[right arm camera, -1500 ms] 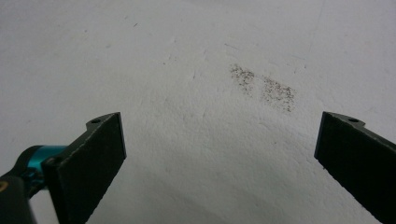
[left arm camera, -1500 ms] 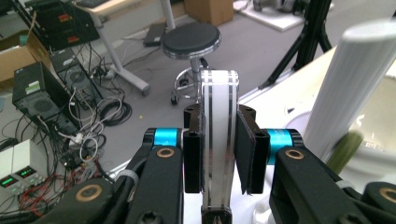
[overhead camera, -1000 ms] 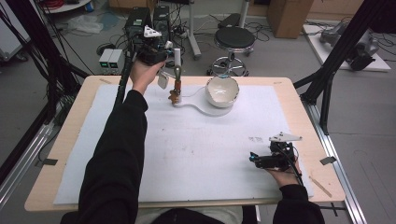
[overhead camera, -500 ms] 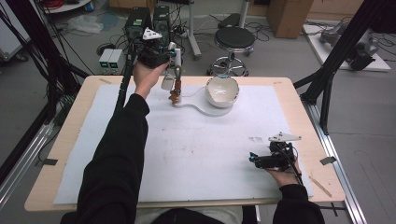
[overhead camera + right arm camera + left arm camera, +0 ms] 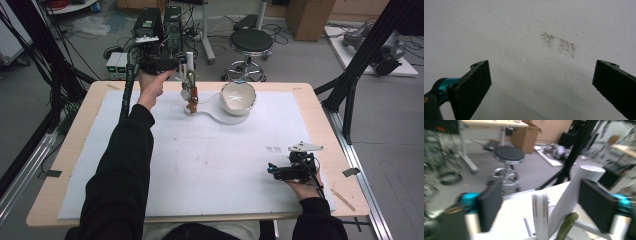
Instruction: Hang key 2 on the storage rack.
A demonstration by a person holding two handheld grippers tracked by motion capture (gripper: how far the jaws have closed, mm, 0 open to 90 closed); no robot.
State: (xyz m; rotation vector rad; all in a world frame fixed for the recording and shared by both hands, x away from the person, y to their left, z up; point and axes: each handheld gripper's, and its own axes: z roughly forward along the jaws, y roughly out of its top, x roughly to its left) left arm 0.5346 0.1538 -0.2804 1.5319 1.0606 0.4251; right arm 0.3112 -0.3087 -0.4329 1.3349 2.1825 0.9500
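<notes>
By the bowl (image 5: 238, 96), my left gripper (image 5: 181, 66) has jaws that have just been opening round the white stand (image 5: 190, 75) (placing looks done); my right gripper (image 5: 274, 171) holds its jaws wide.

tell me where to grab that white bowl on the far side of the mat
Take the bowl by its rim, on the near right side, coming down from above. It sits upright with its mouth open, and the stand crowds its left.
</notes>
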